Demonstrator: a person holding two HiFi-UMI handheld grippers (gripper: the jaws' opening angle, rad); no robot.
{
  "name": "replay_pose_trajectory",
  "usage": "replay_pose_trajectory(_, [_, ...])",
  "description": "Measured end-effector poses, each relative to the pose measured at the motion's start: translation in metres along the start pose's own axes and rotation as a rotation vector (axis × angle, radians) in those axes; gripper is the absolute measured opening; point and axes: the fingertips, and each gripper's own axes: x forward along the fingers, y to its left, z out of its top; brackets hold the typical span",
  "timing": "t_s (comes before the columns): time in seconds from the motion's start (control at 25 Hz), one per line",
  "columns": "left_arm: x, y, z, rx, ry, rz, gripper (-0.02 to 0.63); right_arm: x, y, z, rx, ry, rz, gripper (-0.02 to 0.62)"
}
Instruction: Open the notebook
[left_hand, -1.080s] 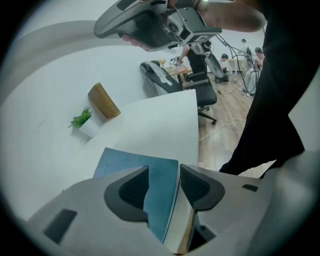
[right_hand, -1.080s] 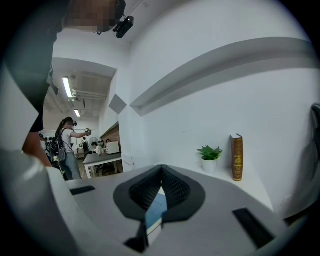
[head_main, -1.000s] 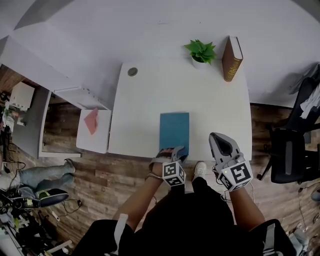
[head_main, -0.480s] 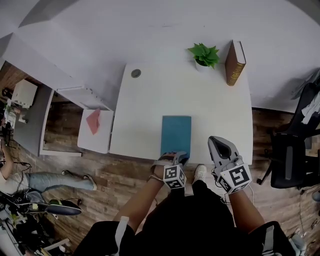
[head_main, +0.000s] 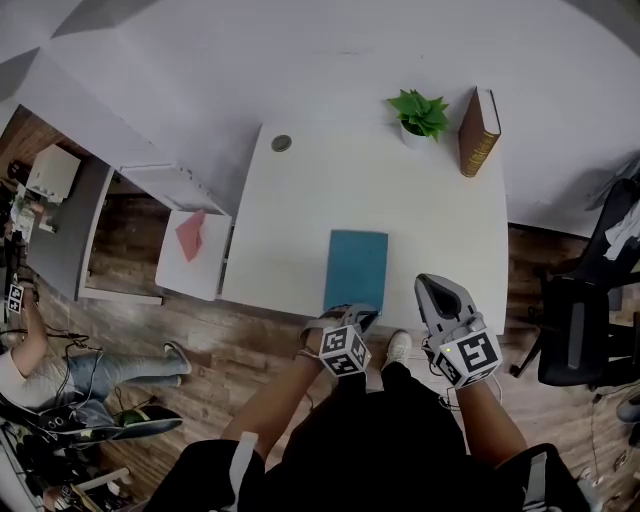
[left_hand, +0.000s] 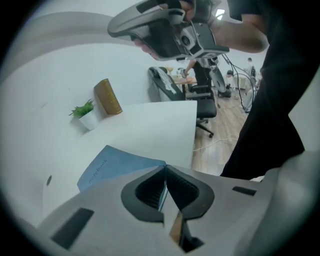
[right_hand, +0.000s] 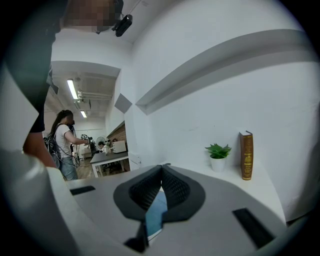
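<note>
A closed teal notebook (head_main: 356, 268) lies flat near the front edge of the white table (head_main: 300, 220). My left gripper (head_main: 362, 316) points down at the notebook's near edge. In the left gripper view the notebook (left_hand: 117, 167) runs into the left gripper (left_hand: 164, 170), whose pads are pressed together on a thin blue strip of its edge. My right gripper (head_main: 437, 282) hovers to the right of the notebook over the table's front edge. In its own view the right gripper (right_hand: 161, 167) is shut with nothing in it, and the notebook shows beyond the pads.
A small potted plant (head_main: 420, 112) and an upright brown book (head_main: 478, 131) stand at the table's far right. A round grommet (head_main: 281, 143) sits at the far left. A low white cabinet with a red sheet (head_main: 192, 235) is left of the table, and an office chair (head_main: 575, 330) is to the right.
My left gripper's jaws have closed on the notebook's near edge. The right gripper has stayed in place. A person on the floor at the left has shifted.
</note>
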Motion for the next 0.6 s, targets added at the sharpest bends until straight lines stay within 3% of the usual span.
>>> replay_pose_trajectory(0.6, [-0.066,0.031,0.013,-0.399,-0.331,0.110,0.011,0.018,0.022,-0.008,-0.016,0.038,0.062,0.002])
